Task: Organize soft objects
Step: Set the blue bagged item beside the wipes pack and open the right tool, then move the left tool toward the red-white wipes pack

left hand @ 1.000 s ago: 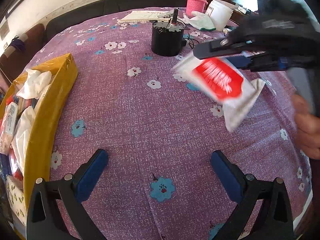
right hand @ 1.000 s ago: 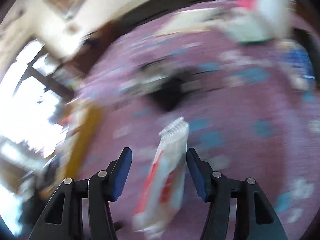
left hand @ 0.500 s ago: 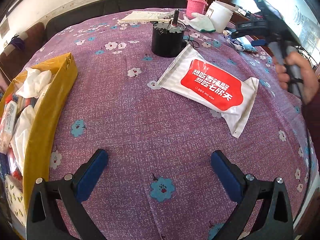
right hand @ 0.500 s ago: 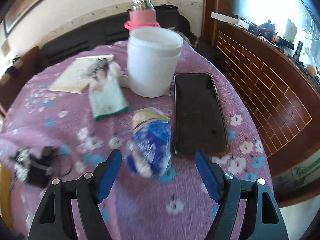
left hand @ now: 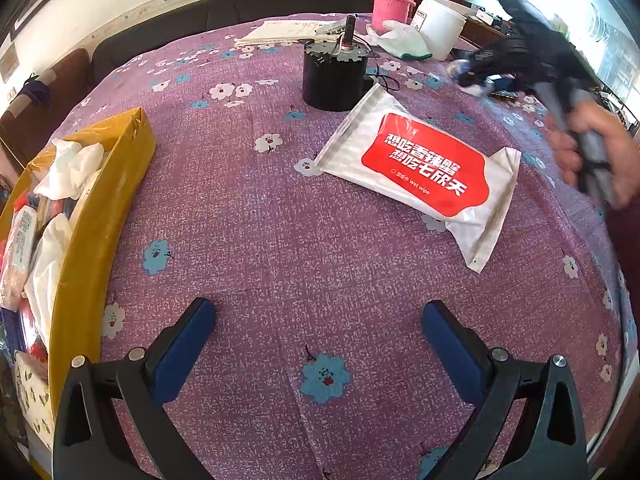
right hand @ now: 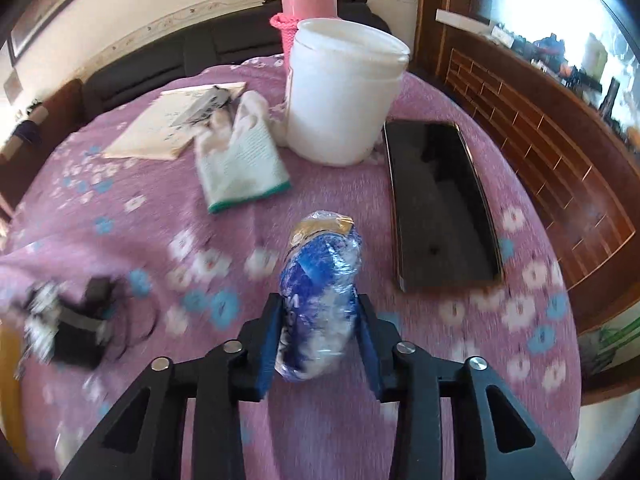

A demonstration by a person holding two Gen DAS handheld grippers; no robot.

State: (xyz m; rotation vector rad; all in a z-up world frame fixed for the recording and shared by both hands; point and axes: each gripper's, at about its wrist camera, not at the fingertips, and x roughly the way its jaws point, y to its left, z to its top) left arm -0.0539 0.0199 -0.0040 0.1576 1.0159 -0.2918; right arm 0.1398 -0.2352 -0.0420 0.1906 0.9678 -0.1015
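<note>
Hand-held gripper on the right (right hand: 320, 336) is seen closing on a blue plastic-wrapped packet (right hand: 320, 280), whose lower half sits between the two blue pads while its crinkled gold-tipped top sticks out toward 12 o'clock. The pads appear to be pressing on the wrapper's sides, and the film is dimpled where it is met. The packet is judged to be light and squashy, with a slick, crackly film that could slide; a hold across its thick middle, rather than at the loose twisted end, is thought safest, and only a gentle squeeze should be needed.

On the purple flowered surface (right hand: 160, 240), a white tub (right hand: 340, 100) is found at 12 o'clock from the packet, a dark phone (right hand: 440, 208) at 2 o'clock, and a white glove with a green cuff (right hand: 240, 164) at 11 o'clock.

The left hand-held gripper (left hand: 316, 332) is held spread wide above bare cloth, with nothing between its pads. A wet wipe pack (left hand: 420, 168) lies flat at 1 o'clock from it, well apart; it is judged soft, floppy and smooth-skinned, best taken across its narrow width near the middle. A yellow box (left hand: 100, 200), already holding white tissues and other soft packets, stands at 9 o'clock. Both loose items are presumably meant for that box, though neither has been brought there yet.
</note>
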